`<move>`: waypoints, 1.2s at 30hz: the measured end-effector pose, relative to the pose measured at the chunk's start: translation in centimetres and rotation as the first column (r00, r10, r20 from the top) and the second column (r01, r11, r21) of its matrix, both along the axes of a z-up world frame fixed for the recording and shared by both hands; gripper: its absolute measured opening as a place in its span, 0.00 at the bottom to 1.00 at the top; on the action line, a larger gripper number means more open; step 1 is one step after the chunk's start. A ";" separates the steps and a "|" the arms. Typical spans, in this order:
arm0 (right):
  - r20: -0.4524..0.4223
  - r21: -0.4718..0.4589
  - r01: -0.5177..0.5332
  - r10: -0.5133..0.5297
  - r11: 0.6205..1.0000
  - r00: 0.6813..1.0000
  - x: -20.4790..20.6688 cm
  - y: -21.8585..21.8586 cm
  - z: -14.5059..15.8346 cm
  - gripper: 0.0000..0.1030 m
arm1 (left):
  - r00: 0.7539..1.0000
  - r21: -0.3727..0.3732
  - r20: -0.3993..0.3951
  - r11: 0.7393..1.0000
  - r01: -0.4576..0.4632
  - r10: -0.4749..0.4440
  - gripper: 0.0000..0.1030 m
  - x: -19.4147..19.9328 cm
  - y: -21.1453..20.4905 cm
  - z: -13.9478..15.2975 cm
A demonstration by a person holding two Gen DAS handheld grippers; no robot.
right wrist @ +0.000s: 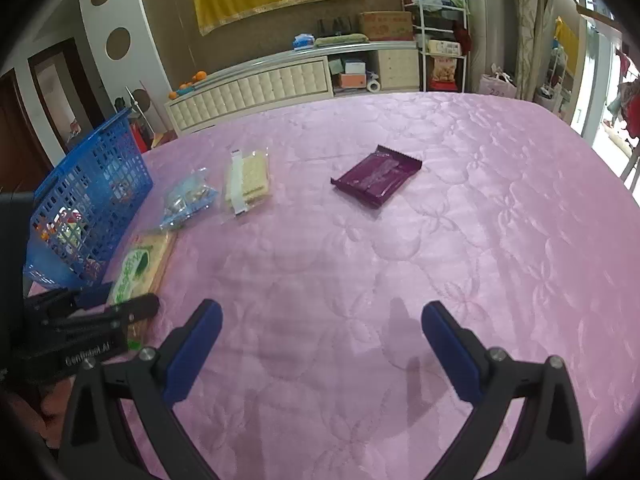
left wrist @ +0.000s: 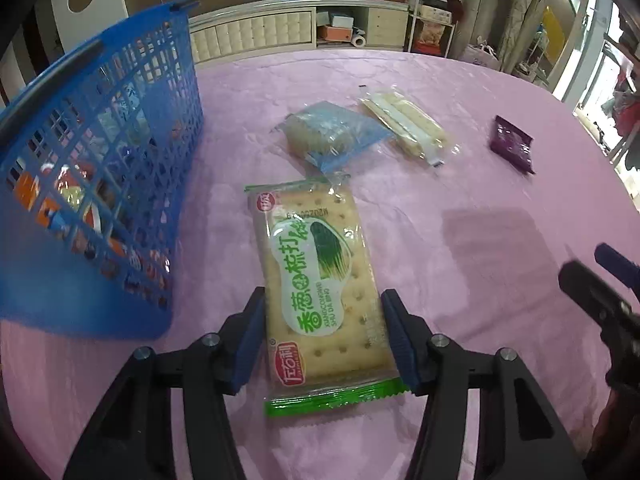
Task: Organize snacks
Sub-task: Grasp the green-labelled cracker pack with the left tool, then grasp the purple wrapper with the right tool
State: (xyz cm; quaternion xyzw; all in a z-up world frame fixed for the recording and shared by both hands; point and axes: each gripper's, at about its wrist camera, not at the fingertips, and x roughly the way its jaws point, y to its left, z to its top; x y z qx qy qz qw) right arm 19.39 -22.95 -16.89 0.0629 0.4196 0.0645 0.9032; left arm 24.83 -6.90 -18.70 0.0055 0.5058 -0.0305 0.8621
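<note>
A green-edged cracker pack (left wrist: pixel 320 280) lies on the pink quilted table (left wrist: pixel 460 240). My left gripper (left wrist: pixel 323 340) has its jaws against both long sides of the pack, shut on it. A blue mesh basket (left wrist: pixel 100 168) with several snacks inside stands just left of it. Further back lie a blue-tinted clear bag (left wrist: pixel 332 136), a pale wafer pack (left wrist: pixel 404 124) and a purple wrapper (left wrist: pixel 512 144). My right gripper (right wrist: pixel 320 320) is open and empty above bare cloth; the purple wrapper (right wrist: pixel 376 178) lies well ahead of it. The cracker pack (right wrist: pixel 140 264) and basket (right wrist: pixel 88 204) show at its left.
A low white cabinet (right wrist: pixel 256 84) with boxes and a wire shelf (right wrist: pixel 440 40) stand beyond the table's far edge. The right gripper's arm (left wrist: pixel 600 300) enters the left wrist view at the right edge. The left gripper's body (right wrist: pixel 80 328) sits at the right view's lower left.
</note>
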 end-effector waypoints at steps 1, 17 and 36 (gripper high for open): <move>0.001 -0.001 0.000 0.000 1.000 1.000 0.0 0.0 0.2 0.98 | 1.000 -0.007 0.003 1.000 0.000 0.000 0.52 -0.3 -0.1 0.2; 0.008 -0.120 -0.070 0.072 0.990 0.997 4.9 -1.7 5.1 0.98 | 0.975 0.019 0.190 0.993 0.117 -0.118 0.52 0.2 -4.5 6.7; -0.148 -0.340 -0.496 0.476 0.799 0.867 15.8 -2.6 -1.6 0.98 | 0.981 0.014 0.151 0.993 0.120 -0.120 0.52 6.2 -7.7 4.2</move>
